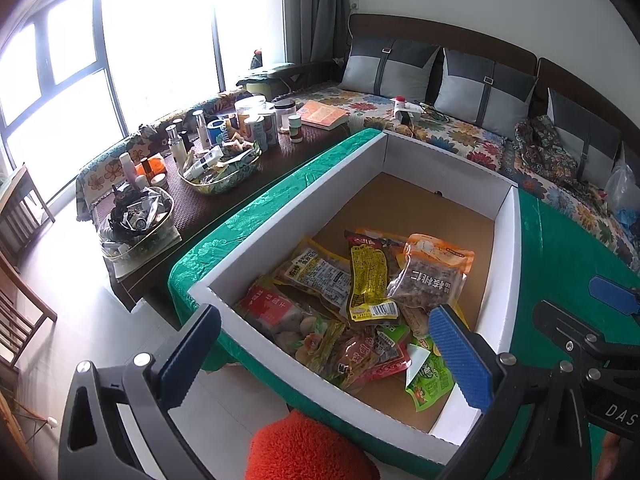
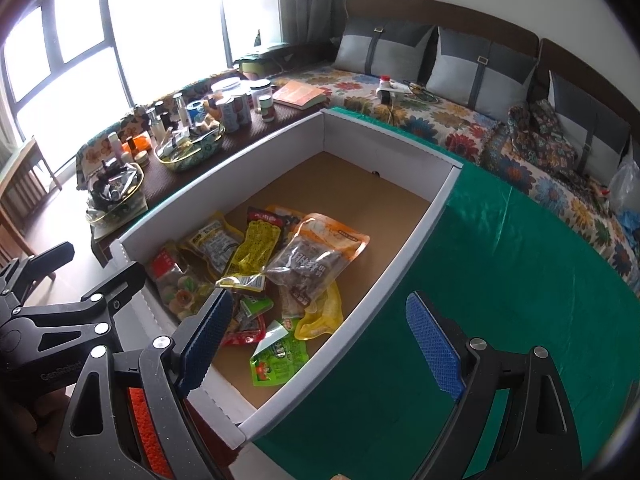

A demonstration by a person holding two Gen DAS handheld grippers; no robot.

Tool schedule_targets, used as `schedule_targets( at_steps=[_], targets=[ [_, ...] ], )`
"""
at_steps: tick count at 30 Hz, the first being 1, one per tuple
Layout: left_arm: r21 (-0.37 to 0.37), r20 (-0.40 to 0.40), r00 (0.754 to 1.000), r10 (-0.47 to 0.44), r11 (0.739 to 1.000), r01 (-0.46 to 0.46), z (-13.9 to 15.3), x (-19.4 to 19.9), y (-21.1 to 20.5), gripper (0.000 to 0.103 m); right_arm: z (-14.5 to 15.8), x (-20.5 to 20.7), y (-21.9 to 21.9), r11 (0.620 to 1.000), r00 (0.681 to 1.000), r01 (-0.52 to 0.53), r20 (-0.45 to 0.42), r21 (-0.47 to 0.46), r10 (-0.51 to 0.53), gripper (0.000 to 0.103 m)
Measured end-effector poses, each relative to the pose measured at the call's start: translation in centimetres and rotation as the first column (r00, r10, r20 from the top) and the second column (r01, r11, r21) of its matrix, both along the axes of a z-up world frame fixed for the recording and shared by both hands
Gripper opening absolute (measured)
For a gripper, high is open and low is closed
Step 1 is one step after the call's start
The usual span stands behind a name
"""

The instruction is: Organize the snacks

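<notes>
1. The left tool [image 1: 324, 344] hangs over the near left corner of the white cardboard box [image 1: 288, 204], tilted downward; its two blue-padded fingers are spread wide with nothing between them, and its own body is cut off at the bottom of the left wrist view.
2. The snack packets [image 2: 256, 268] lie in a loose overlapping heap on the brown floor of the box, toward its near left end; about ten show, but those underneath are partly covered, so the count is uncertain. The print on them is too small to read.
3. The box sits on the green-covered table [image 2: 480, 280], filling its left part.
4. The right tool [image 2: 320, 344] hovers above the box's right wall near the near edge, angled down, fingers spread and empty.
</notes>
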State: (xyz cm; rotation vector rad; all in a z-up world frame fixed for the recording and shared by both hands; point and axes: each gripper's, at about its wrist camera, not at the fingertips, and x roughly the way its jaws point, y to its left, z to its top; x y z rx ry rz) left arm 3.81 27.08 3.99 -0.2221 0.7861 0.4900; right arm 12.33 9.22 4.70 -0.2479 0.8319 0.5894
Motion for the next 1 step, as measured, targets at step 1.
schedule_targets(
  at_steps=[1],
  targets=[
    [0.001, 0.001, 1.0, 0.003, 1.0, -0.003, 0.02, 0.02, 0.09, 0.103, 0.03, 0.01, -0.01, 1.0, 1.0, 0.0, 0.0, 0.0, 0.0, 0.091]
  ],
)
